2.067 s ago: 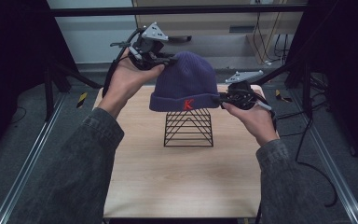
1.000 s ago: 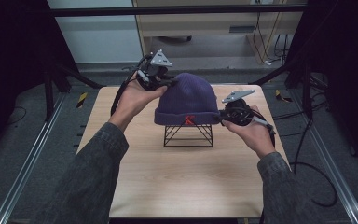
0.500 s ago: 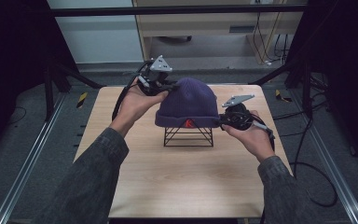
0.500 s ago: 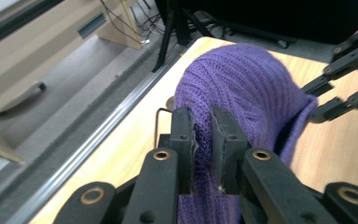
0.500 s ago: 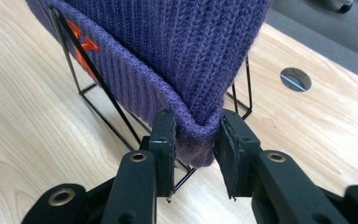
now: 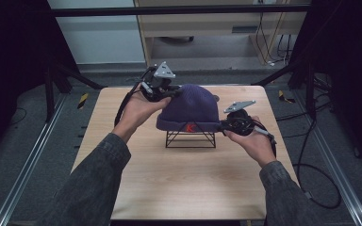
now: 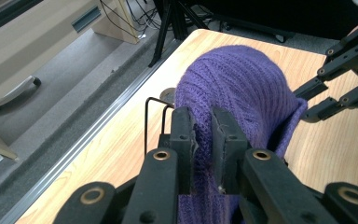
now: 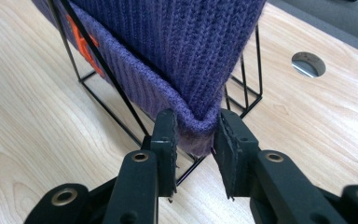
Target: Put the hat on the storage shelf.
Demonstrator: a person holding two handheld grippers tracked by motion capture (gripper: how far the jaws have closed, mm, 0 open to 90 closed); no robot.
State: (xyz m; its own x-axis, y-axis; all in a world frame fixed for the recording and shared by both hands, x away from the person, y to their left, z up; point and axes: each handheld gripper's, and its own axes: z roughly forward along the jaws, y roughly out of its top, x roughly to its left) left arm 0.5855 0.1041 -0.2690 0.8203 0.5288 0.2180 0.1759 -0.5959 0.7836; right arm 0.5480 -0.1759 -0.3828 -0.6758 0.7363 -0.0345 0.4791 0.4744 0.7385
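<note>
My left gripper (image 6: 168, 92) and right gripper (image 6: 226, 125) each pinch opposite cuff edges of the purple beanie (image 6: 188, 109), stretching it wide to seat over the wire stand (image 6: 190, 139) mid-table.

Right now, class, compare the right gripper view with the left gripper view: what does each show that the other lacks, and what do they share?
Right gripper view alone: the orange logo on the hat's folded cuff, and a round hole in the tabletop.

Left gripper view alone: the hat's rounded crown, the floor rail beside the table, and the right gripper at the hat's far edge.

Both: the purple knit hat, pinched between that view's own jaws, the black wire stand, and the wooden table.
</note>
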